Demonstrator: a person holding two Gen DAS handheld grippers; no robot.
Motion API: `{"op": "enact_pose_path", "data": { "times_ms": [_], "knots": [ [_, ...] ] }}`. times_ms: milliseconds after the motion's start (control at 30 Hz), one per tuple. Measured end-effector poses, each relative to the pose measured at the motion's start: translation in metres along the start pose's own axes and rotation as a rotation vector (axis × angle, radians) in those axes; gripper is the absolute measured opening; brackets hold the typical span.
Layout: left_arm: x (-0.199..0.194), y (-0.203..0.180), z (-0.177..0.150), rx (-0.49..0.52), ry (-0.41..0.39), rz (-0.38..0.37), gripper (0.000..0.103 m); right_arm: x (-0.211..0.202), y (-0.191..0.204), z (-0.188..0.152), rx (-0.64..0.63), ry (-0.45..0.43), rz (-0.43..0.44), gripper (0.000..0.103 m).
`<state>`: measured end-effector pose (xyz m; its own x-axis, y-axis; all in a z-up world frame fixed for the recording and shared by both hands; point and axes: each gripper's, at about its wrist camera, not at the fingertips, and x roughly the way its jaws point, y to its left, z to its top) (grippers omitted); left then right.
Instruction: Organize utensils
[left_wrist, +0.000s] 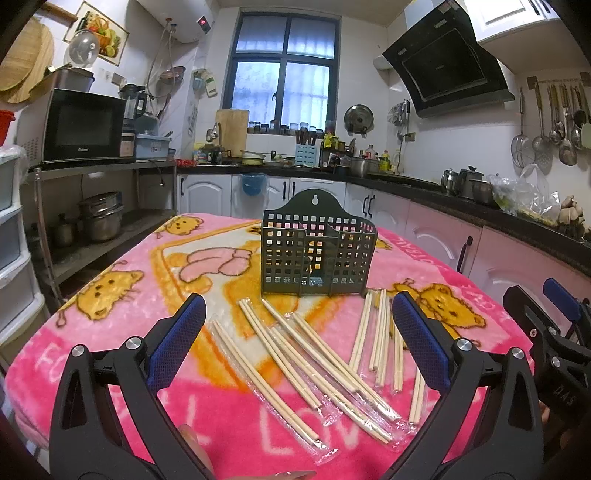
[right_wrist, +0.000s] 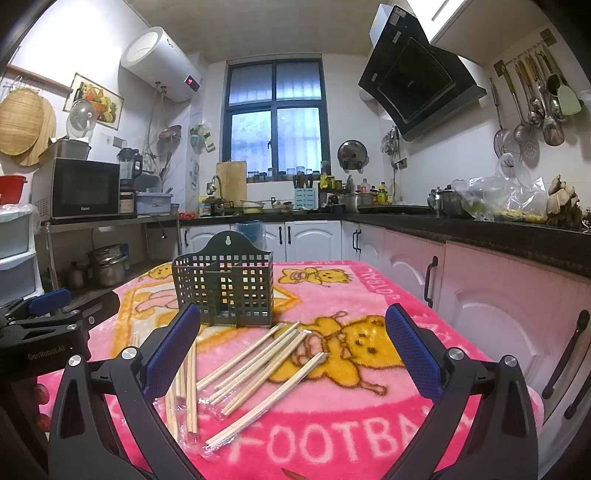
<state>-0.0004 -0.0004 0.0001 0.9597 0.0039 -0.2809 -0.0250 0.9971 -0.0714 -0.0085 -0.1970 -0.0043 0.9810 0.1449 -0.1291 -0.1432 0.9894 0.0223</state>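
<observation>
Setting: we work over a pink blanket (left_wrist: 110, 362) with cartoon cats, spread on a table in a kitchen.
Holder: we see a dark green perforated utensil holder (left_wrist: 317, 251) standing upright on the blanket, past the chopsticks; its compartments look empty.
Chopsticks: wooden chopsticks (left_wrist: 314, 350), many in clear plastic sleeves, lie loose on the blanket in front of the holder, fanned in several directions.
Left gripper (left_wrist: 299, 343): we hold it above the chopsticks, fingers spread wide, nothing between them.
Right gripper (right_wrist: 291, 350): likewise spread wide and empty, hovering over the right-hand chopsticks (right_wrist: 255, 369).
</observation>
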Motion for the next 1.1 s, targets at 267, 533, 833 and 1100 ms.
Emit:
{"op": "enact_pose_path", "data": {
  "times_ms": [267, 533, 833, 1100],
  "knots": [
    [-0.0001, 0.0, 0.0, 0.0, -0.001, -0.001, 0.094, -0.0015, -0.0003, 0.001, 0.001, -0.002, 0.0, 0.097],
    [0.0002, -0.0001, 0.0, -0.002, -0.001, -0.002, 0.094, -0.0014, -0.0005, 0.0005, 0.001, -0.003, 0.0, 0.097],
    [0.0003, 0.0001, 0.0, -0.004, -0.001, -0.002, 0.094, -0.0014, -0.0015, 0.0007, 0.003, 0.0, 0.001, 0.097],
    [0.0001, 0.0001, 0.0, -0.003, -0.003, -0.001, 0.094, -0.0017, -0.0019, -0.0006, 0.007, -0.003, 0.003, 0.097]
  ]
}}
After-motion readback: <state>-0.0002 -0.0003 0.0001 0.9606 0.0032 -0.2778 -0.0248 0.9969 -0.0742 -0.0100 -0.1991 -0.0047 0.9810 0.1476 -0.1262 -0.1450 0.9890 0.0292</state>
